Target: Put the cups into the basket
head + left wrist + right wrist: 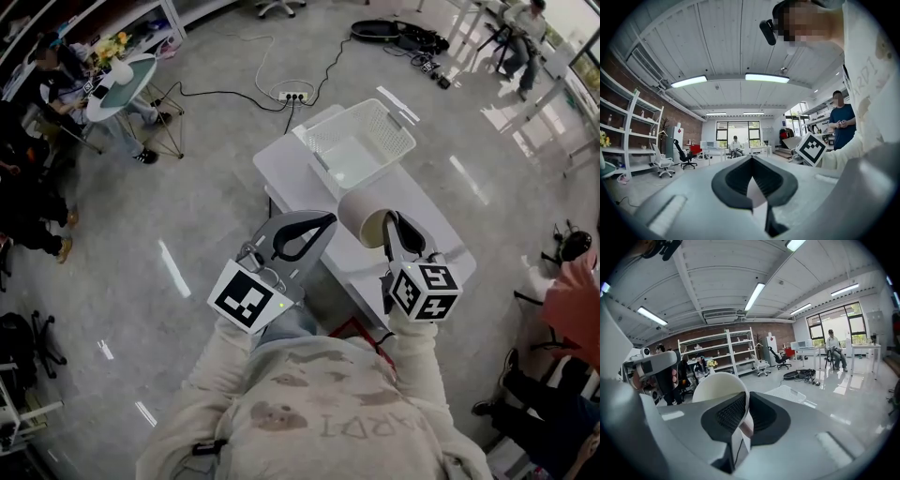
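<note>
A white mesh basket (398, 129) stands empty at the far end of the white table (289, 165); its rim also shows in the right gripper view (790, 392). A cream paper cup (361, 212) lies tilted, mouth toward me, just short of the basket. My right gripper (392, 221) is shut on the cup's rim, and in the right gripper view the cup (717, 384) wall sits pinched between the jaws of the right gripper (746, 397). My left gripper (322, 222) hovers over the table's near left side, shut and empty. In its own view the left gripper (751, 158) points up toward the room.
People sit around a small round table (120, 86) at the far left. A power strip (292, 96) with cables lies on the floor beyond the table. Another person (572, 300) stands at the right edge. Shelving (726, 352) lines the brick wall.
</note>
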`<state>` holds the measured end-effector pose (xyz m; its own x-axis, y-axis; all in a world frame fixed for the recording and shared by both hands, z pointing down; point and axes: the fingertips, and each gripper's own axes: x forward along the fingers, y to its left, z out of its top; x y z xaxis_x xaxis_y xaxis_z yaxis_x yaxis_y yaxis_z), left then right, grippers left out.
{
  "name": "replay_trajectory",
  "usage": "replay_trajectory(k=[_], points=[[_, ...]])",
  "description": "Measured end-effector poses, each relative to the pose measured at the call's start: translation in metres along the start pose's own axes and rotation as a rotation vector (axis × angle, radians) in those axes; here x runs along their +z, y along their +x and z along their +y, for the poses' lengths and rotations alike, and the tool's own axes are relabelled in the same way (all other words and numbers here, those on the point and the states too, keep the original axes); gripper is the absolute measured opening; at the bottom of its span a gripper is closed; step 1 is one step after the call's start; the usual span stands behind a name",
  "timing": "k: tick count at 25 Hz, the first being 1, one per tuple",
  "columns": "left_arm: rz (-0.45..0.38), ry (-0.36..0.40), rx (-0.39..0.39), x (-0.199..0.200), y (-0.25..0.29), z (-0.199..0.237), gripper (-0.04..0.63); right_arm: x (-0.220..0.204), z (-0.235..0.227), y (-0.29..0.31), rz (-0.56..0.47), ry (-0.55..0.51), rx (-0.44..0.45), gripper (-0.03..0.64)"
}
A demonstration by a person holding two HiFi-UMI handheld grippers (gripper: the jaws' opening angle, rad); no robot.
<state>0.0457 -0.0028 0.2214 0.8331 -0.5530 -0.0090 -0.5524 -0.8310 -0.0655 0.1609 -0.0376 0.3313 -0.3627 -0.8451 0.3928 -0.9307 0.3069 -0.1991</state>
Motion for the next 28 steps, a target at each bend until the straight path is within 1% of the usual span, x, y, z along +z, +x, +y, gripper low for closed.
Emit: replay_trajectory(k=[4,6,7,10,13,15,21,28], points=[[0.022,0.026,-0.057,-0.005,-0.012,0.034,0.000,0.017,0.024,0.033,-0.023,0.021,-0.023,0.048],[0.021,0.037,-0.077,-0.006,-0.015,0.048,0.000,0.026,0.031,0.046,-0.024,0.024,-0.033,0.048],[0.012,0.028,-0.081,-0.006,-0.015,0.054,0.000,0.029,0.033,0.052,-0.022,0.024,-0.036,0.048],[-0.009,-0.031,-0.071,-0.009,-0.012,0.072,0.000,0.036,0.033,0.065,-0.008,0.018,-0.045,0.048],[-0.016,-0.063,-0.074,-0.013,-0.002,0.082,0.000,0.039,0.023,0.076,0.004,0.013,-0.055,0.048],[-0.013,-0.071,-0.083,-0.017,0.006,0.087,0.000,0.039,0.016,0.086,0.009,0.016,-0.060,0.048],[-0.010,-0.067,-0.085,-0.017,0.042,0.108,0.000,0.049,-0.009,0.117,0.024,0.009,-0.052,0.048],[-0.011,-0.026,-0.069,-0.006,0.092,0.125,0.000,0.075,-0.050,0.146,0.006,0.006,-0.022,0.048]])
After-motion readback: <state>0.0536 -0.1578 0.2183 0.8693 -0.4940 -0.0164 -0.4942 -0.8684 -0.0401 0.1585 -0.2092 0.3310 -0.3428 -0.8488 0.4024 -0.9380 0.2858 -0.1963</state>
